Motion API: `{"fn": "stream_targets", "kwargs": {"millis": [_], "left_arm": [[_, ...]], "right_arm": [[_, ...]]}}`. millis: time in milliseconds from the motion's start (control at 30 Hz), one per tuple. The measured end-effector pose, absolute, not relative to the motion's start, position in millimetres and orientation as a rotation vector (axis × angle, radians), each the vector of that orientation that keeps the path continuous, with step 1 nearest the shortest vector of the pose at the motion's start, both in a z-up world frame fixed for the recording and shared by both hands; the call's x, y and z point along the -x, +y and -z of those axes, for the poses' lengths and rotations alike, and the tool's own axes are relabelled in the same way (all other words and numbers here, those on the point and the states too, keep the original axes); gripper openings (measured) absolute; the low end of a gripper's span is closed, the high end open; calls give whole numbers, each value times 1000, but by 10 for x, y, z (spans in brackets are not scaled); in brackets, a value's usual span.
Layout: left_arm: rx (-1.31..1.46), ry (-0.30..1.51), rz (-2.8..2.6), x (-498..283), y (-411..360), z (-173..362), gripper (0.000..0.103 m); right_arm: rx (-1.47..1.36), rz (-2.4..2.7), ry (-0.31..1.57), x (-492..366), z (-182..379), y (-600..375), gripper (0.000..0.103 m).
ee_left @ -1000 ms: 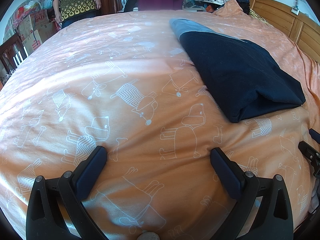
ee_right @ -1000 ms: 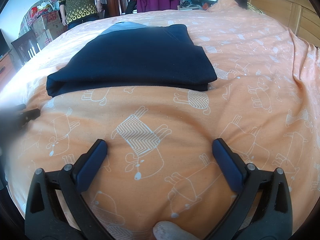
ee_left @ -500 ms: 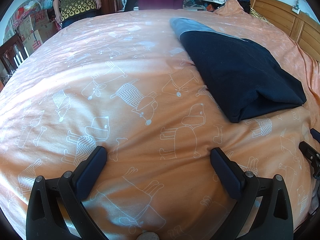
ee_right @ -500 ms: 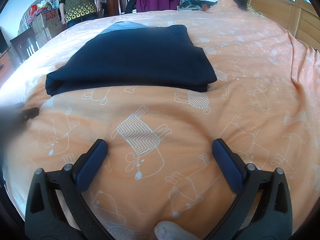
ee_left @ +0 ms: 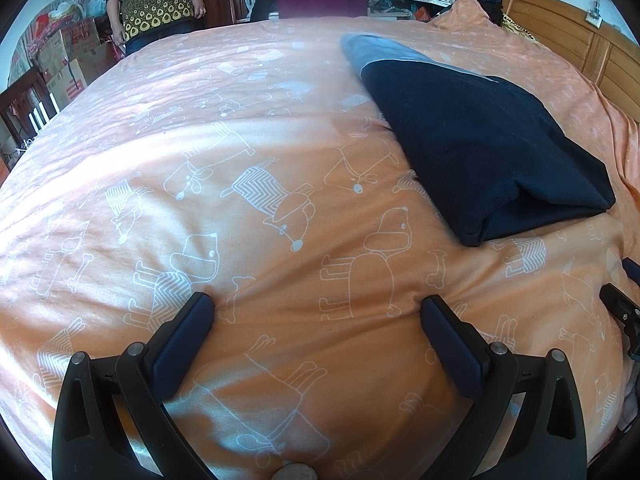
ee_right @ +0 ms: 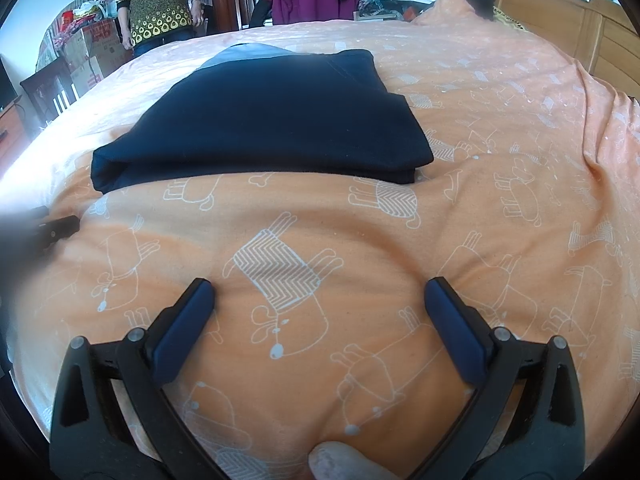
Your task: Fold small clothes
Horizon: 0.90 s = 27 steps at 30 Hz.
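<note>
The left gripper point(ee_left: 316, 304) has its jaws spread wide and grasps nothing; the two finger pads rest low on the orange bedsheet point(ee_left: 240, 152), which carries white dog drawings. The right gripper point(ee_right: 318, 286) is released in the same way, with empty jaws wide apart over the same sheet.

The folded dark navy garment point(ee_left: 480, 148) lies flat on the bed. In the left wrist view it is at about 2 o'clock from the gripper, well apart from the fingers. In the right wrist view the garment point(ee_right: 272, 116) lies at 12 o'clock, a little toward 11, also well apart from the fingertips. A lighter blue-grey part shows at its far end.

At 3 o'clock in the left view, a black piece of the other gripper shows at the edge.

At the far side of the bed, near 11 o'clock, a person point(ee_left: 154, 4) in a patterned top stands. A wooden headboard point(ee_left: 560, 36) is at about 1 o'clock.
</note>
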<state>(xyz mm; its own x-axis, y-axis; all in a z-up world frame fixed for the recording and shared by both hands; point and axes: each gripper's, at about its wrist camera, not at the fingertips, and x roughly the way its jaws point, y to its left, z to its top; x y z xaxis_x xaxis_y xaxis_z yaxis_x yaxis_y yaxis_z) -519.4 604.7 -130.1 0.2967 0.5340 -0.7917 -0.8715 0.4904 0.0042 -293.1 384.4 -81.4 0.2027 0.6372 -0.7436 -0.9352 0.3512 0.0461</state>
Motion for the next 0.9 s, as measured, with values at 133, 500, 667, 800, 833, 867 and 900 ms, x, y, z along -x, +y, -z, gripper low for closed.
{"fn": "stream_targets", "kwargs": {"millis": [133, 500, 667, 800, 833, 867, 900], "left_arm": [[479, 827, -982, 5190, 6058, 1304, 103], [479, 827, -982, 5189, 6066, 1306, 103], [481, 825, -980, 5192, 6078, 1308, 103], [483, 824, -979, 5193, 6079, 1311, 103], [483, 824, -980, 5194, 6079, 1311, 103], [483, 823, -979, 5196, 6081, 1312, 103], [483, 823, -979, 5195, 6080, 1312, 103]], "right_arm": [[471, -1152, 757, 2939, 818, 3843, 103], [471, -1152, 756, 2924, 814, 3846, 103], [471, -1152, 756, 2921, 815, 3848, 103], [471, -1152, 756, 2921, 816, 3848, 103], [471, -1152, 756, 2921, 816, 3848, 103], [471, -1152, 756, 2919, 814, 3848, 103], [471, -1152, 756, 2920, 816, 3848, 103]]}}
